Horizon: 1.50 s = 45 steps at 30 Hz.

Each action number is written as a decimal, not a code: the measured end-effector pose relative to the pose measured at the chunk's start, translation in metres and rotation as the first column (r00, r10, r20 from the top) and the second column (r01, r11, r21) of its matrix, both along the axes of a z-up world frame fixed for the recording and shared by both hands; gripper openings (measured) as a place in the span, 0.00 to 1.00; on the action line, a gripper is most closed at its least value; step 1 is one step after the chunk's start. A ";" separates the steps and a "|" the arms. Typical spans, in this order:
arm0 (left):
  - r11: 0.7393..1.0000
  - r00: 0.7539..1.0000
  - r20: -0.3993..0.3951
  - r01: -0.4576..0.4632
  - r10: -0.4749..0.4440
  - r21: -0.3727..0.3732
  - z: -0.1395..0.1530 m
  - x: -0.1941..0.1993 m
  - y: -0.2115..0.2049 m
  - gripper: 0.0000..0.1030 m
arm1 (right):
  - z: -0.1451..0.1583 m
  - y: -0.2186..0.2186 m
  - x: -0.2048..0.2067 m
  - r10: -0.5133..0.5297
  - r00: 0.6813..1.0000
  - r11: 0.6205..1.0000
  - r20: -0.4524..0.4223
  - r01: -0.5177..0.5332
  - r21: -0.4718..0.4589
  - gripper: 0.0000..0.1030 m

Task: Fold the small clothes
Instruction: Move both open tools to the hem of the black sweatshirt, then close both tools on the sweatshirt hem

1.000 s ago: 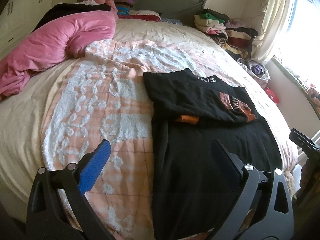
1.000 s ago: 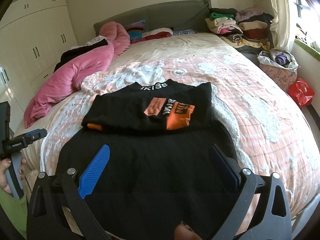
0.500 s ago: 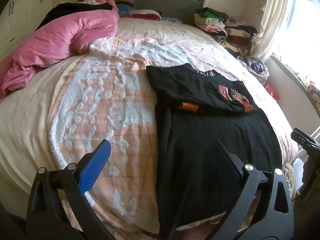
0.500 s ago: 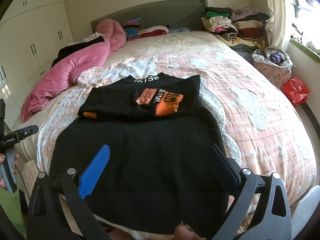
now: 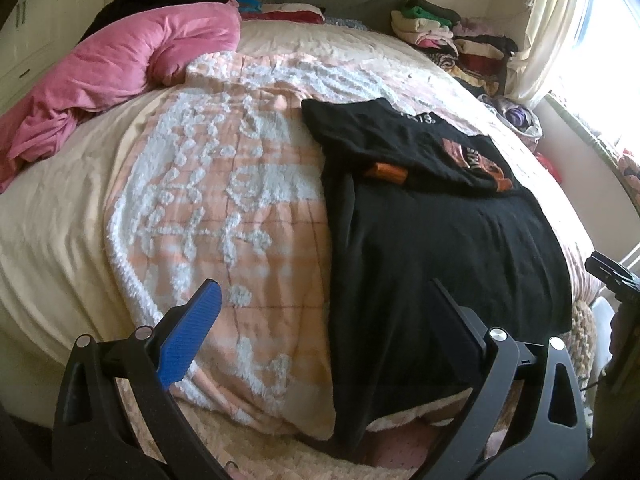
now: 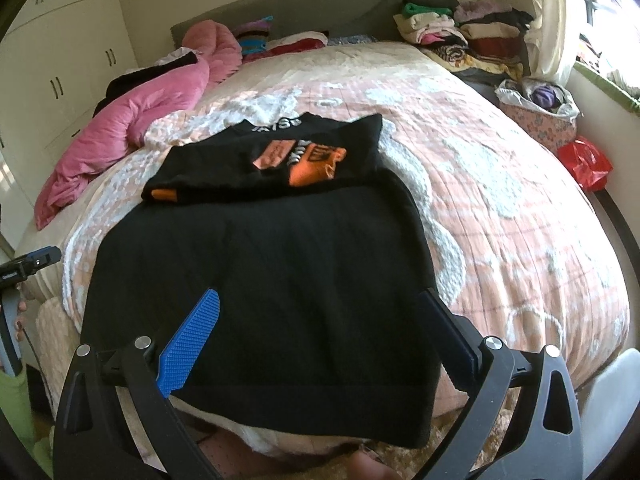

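A black garment (image 6: 264, 280) lies spread flat on the bed, its hem hanging over the near edge; the left wrist view shows the same garment (image 5: 432, 264) to the right. A folded black shirt with an orange print (image 6: 280, 156) rests on its far end, and this folded shirt (image 5: 408, 144) is also in the left wrist view. My right gripper (image 6: 320, 320) hangs open above the spread garment's near part, holding nothing. My left gripper (image 5: 324, 312) is open over the garment's left edge and the bedspread, also holding nothing.
The bed carries a peach and white bedspread (image 5: 224, 184). A pink duvet (image 5: 120, 64) is bunched at the far left. Stacked folded clothes (image 6: 460, 32) sit at the far right corner. A floral basket (image 6: 540, 116) and a red bag (image 6: 584, 160) stand beside the bed.
Both grippers have pulled back toward the foot of the bed and risen, so the garment's hanging hem and the bed's near edge now show. Both stay open. The clothes have not moved.
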<state>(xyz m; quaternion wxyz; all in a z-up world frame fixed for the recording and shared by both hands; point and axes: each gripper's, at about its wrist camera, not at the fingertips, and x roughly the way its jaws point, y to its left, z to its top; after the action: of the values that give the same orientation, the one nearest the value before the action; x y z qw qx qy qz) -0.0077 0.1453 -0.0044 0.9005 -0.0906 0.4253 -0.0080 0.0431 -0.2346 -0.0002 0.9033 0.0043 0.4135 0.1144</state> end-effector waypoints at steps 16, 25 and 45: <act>0.997 0.995 -0.077 0.065 -0.069 -0.050 -0.031 -0.022 -0.012 0.91 | -0.024 -0.027 -0.015 -0.046 0.997 0.999 -0.069 0.045 -0.010 0.96; 0.990 0.989 -0.105 0.094 -0.105 -0.106 -0.040 -0.029 -0.019 0.69 | -0.032 -0.038 -0.021 -0.068 0.994 0.997 -0.091 0.066 -0.026 0.96; 0.972 0.955 -0.217 0.166 -0.200 -0.166 -0.081 -0.031 -0.053 0.51 | -0.064 -0.056 -0.023 -0.062 0.973 0.998 -0.222 0.063 -0.001 0.96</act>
<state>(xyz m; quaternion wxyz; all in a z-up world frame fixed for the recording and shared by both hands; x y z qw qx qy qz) -0.0386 0.0927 -0.0851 0.8308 -0.1168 0.5325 -0.1121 0.0203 -0.2907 -0.0646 0.8546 0.0329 0.5112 0.0858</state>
